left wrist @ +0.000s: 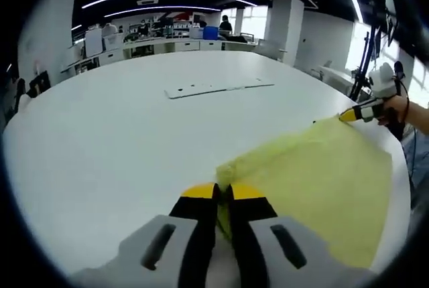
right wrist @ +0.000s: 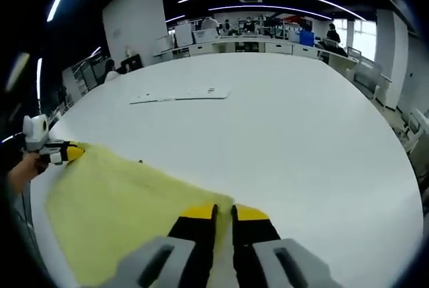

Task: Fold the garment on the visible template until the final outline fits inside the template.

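Observation:
A yellow garment (left wrist: 315, 181) lies spread over the white table's near right part, in the left gripper view. My left gripper (left wrist: 224, 194) is shut on its near corner, with cloth pinched between the yellow tips. My right gripper (left wrist: 355, 114), held by a hand, grips the far corner. In the right gripper view, the same garment (right wrist: 120, 201) spreads to the left. The right gripper (right wrist: 224, 213) is shut on its edge, and the left gripper (right wrist: 67, 153) holds the far left corner. A flat white template strip (left wrist: 214, 89) (right wrist: 181, 95) lies farther out on the table.
The round white table (left wrist: 134, 134) (right wrist: 301, 140) stretches wide beyond the garment. Its edge runs close to the garment on the person's side. Desks, shelves and people stand in the office behind the table.

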`<state>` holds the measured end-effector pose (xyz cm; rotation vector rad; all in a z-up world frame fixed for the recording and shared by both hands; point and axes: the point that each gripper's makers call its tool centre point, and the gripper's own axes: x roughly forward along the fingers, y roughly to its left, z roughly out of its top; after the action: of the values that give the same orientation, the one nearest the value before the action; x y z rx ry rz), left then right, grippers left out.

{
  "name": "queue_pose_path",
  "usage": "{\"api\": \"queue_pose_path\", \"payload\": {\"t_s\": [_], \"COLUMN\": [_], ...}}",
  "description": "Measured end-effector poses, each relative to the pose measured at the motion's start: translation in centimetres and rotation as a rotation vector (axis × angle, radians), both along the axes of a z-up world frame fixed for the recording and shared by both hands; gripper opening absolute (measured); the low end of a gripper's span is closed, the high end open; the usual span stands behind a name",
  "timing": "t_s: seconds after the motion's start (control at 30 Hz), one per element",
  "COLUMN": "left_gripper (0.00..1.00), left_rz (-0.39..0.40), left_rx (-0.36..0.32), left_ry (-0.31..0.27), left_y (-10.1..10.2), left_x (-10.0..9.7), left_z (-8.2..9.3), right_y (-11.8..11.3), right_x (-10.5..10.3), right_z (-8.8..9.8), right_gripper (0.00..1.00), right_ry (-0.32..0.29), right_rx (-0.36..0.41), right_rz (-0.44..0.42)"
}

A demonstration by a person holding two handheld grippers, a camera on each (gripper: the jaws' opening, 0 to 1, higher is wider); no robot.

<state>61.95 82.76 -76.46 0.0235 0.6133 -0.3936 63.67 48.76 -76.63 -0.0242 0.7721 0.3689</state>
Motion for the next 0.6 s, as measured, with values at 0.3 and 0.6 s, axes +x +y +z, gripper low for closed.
{"api": "queue_pose_path", "payload": {"t_s": [0.3,0.6], "left_gripper": [0.01,0.01], "left_rz": [0.05,0.079], "left_rx": [-0.046,0.012], "left_ry": [-0.088,-0.11], "left_y": [0.6,2.1], "left_x": [-0.8,-0.9], "left_z": [4.0,4.7], "right_y": [0.4,1.6], "right_x": [-0.4,1.5], "right_z": [2.2,4.2], "right_gripper": [0.0,0.0], "right_ry": [-0.057,-0.152], "right_rx": [-0.026,0.001], "right_rz": [0.039,0.03]}}
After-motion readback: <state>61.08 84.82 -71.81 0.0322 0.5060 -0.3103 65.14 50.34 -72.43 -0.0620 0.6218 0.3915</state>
